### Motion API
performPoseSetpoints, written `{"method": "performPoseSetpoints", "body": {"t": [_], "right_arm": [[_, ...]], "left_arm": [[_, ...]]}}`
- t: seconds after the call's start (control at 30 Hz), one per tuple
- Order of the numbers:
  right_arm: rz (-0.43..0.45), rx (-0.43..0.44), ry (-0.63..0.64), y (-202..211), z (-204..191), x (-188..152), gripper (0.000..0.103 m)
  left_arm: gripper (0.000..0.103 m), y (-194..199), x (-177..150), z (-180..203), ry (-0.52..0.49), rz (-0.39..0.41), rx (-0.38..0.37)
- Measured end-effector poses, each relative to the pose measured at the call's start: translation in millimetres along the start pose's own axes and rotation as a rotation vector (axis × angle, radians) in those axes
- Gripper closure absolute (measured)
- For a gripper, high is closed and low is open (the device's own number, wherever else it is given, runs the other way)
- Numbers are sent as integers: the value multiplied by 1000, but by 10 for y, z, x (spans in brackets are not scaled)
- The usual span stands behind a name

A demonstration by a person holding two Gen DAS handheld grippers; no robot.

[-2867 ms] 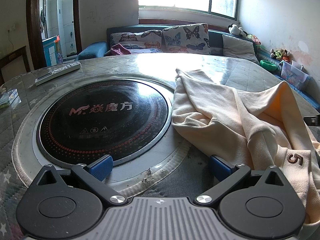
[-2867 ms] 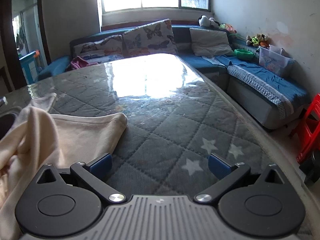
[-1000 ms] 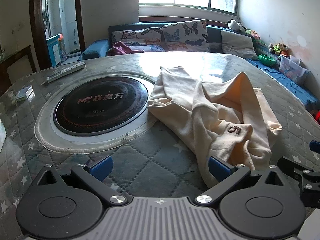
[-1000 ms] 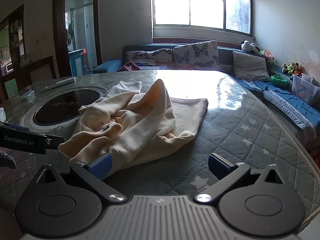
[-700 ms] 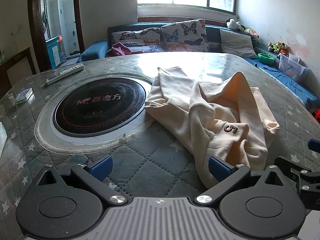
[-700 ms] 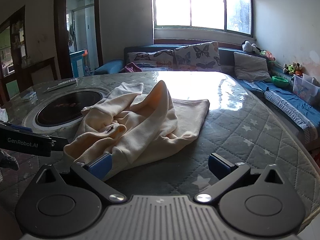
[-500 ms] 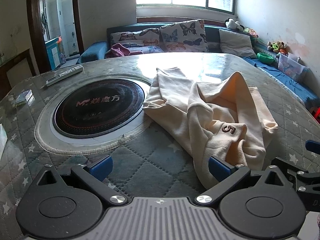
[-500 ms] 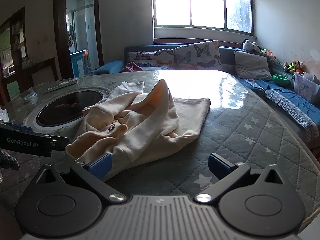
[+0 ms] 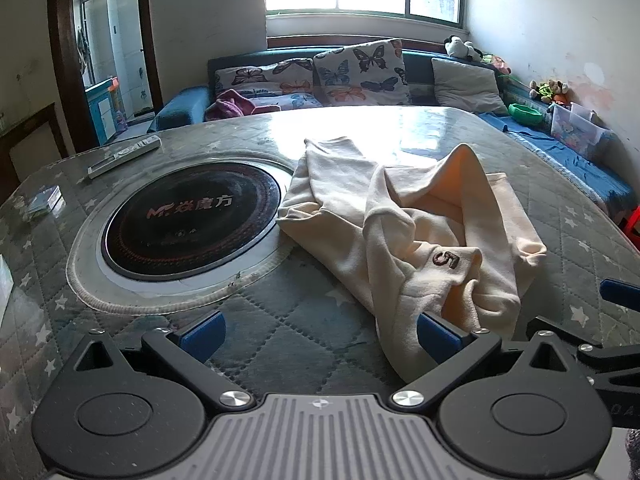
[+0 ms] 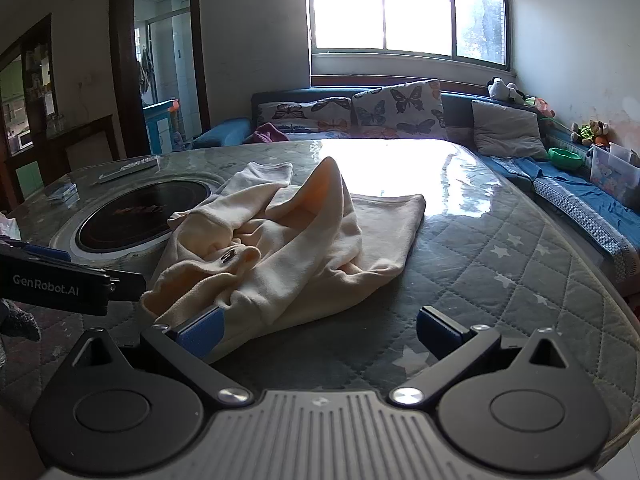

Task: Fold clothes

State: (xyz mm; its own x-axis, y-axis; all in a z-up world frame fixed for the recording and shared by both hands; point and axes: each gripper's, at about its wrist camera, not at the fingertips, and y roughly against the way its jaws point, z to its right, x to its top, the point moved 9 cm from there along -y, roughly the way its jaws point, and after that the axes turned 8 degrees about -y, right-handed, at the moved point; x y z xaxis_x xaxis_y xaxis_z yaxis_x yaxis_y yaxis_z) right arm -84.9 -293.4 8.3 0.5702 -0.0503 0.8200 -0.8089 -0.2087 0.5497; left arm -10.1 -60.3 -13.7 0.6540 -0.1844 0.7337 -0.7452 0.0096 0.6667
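We see one cream garment (image 9: 420,224) marked "5", one "GenRobot.AI" left gripper (image 9: 320,330) and one right gripper (image 10: 320,326), both spread wide, empty.

A home living room: a sofa (image 9: 408,68) with butterfly cushions (image 9: 360,70), soft toys (image 10: 505,89), and a quilted table (image 10: 500,264)

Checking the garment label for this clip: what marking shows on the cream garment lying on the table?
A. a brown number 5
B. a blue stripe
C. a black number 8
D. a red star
A: in the left wrist view the cream garment lies crumpled on the table, and a brown 5 shows on a fold near its front.
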Motion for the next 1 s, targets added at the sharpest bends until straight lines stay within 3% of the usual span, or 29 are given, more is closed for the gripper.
{"method": "performPoseSetpoints", "body": {"t": [1.0], "right_arm": [[-15, 14, 12, -60, -60, -9, 0]], "left_arm": [[0, -31, 27, 62, -31, -13, -34]]}}
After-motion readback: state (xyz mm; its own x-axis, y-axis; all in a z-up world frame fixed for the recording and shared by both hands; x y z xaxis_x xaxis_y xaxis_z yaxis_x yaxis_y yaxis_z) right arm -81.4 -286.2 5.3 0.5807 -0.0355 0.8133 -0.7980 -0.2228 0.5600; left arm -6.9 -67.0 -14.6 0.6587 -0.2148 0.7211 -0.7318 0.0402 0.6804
